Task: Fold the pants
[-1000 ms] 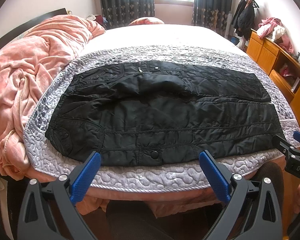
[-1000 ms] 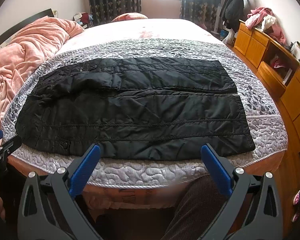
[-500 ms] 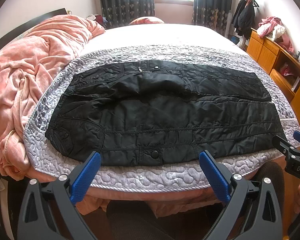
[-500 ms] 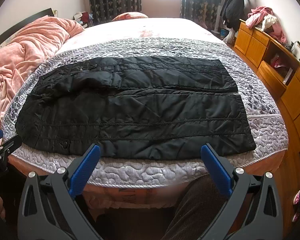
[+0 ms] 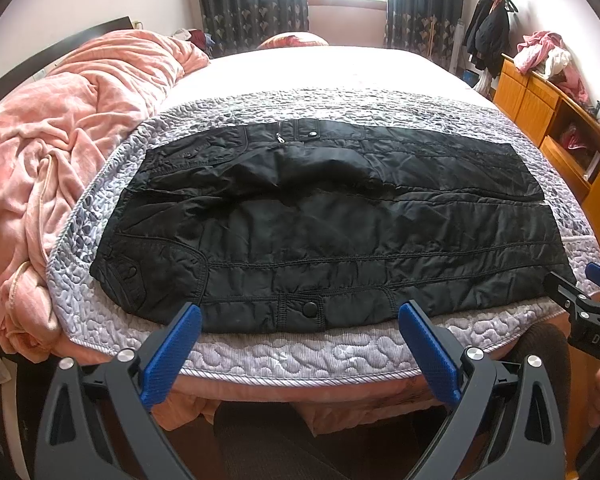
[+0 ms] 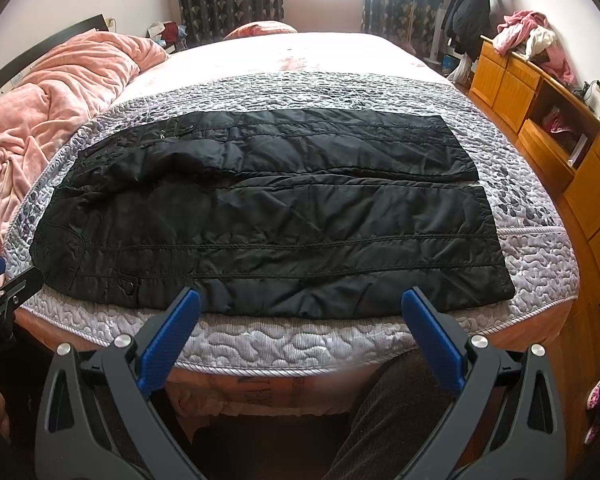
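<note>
Black quilted pants (image 5: 332,232) lie flat across the grey quilted bedspread (image 5: 300,356), waist to the left, leg hems to the right; they also show in the right wrist view (image 6: 276,224). My left gripper (image 5: 300,320) is open and empty, at the bed's near edge just before the waist snap. My right gripper (image 6: 300,308) is open and empty, at the near edge before the near leg. Each gripper shows at the edge of the other's view: the right one (image 5: 592,300) and the left one (image 6: 0,292).
A heap of pink blanket (image 5: 56,152) fills the bed's left side. A wooden cabinet (image 6: 560,128) with clothes on top stands along the right wall. Coats hang on a rack (image 5: 490,28) by the curtains. The person's legs (image 6: 396,416) are below the bed edge.
</note>
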A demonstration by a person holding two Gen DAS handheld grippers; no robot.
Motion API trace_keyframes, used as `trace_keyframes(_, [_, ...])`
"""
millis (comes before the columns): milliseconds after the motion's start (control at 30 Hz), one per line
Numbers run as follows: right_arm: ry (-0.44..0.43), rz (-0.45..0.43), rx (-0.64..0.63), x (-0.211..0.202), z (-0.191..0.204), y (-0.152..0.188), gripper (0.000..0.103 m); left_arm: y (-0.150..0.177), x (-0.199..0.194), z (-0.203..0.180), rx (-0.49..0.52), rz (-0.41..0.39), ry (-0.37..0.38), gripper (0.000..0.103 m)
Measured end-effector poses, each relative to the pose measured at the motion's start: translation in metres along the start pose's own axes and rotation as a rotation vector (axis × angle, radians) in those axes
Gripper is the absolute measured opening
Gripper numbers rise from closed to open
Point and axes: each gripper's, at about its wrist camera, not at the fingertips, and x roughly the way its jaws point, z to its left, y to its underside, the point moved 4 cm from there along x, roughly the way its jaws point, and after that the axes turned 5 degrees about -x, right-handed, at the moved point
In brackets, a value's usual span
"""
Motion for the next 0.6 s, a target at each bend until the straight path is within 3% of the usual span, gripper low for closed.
trace_keyframes(133, [-0.010, 0.001, -0.006, 0.004, -0.005, -0.003, 0.100, -0.001, 0.008, 0.002, 0.003, 0.016, 0.003, 0.099])
trace_keyframes(267, [0.003, -0.009, -0.009, 0.018, -0.036, -0.023, 0.100, -0.013, 0.024, -0.007, 0.016, 0.027, 0.005, 0.099])
trace_keyframes(500, [0.099, -0.043, 0.036, 0.067, -0.148, -0.097, 0.100, -0.066, 0.062, -0.054, 0.037, -0.031, 0.036, 0.099])
trace_keyframes(600, [0.051, 0.022, 0.088, 0.116, -0.203, -0.132, 0.100, -0.096, 0.089, -0.087, 0.065, -0.057, 0.063, 0.099])
